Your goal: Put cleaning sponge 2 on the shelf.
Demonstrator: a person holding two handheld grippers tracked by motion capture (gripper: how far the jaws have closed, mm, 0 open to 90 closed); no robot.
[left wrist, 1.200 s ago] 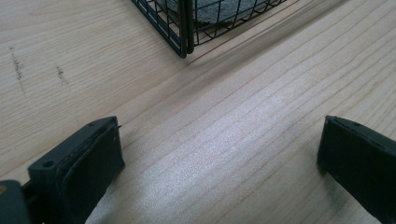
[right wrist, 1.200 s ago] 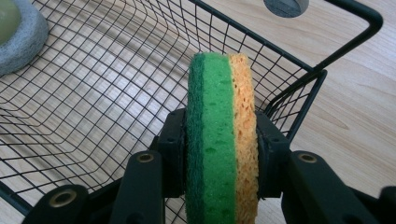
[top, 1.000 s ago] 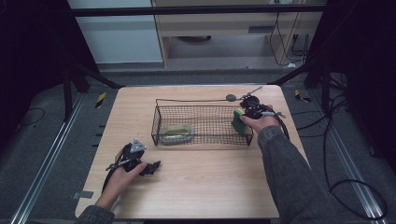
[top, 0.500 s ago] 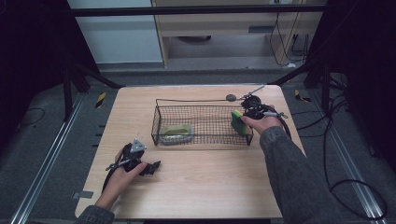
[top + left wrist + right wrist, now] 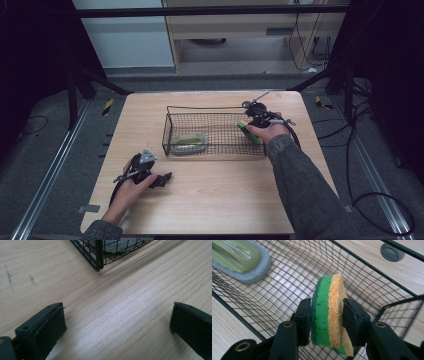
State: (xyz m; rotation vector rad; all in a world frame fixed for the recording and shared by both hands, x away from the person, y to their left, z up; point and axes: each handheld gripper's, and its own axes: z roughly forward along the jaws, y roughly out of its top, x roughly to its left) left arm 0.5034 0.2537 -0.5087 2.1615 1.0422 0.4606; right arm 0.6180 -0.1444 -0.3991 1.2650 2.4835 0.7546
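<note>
Fingers of the right gripper (image 5: pixel 325 322) are clamped on a sponge (image 5: pixel 328 312), one pad on the green scouring face and one on the yellow face, so the grip runs across the thickness. The sponge stands on edge between them, above the floor of the wire basket (image 5: pixel 372 285) at its right end. In the high view the same gripper (image 5: pixel 255 127) sits at the basket's right wall (image 5: pixel 215 109) with the sponge (image 5: pixel 248 131) showing green beside the hand.

Fingers of the left gripper (image 5: pixel 117 322) stand wide apart with nothing between them, over bare worktop (image 5: pixel 130 322) just short of the basket corner (image 5: pixel 98 257). In the high view that gripper (image 5: pixel 150 172) rests low on the worktop (image 5: pixel 225 200), well apart from the sponge.

Handling, as a judgement: the sponge is light and soft. It bulges slightly around the pads, so firm pressure deforms it rather than damages it. The scouring face gives good friction; slipping is unlikely. A hold across the two flat faces, near the middle, is the stable one; a hold near an edge would let it fold or pivot.

A second item, a grey pad with an olive top (image 5: pixel 237 257), lies at the basket's other end, clear of the sponge.
</note>
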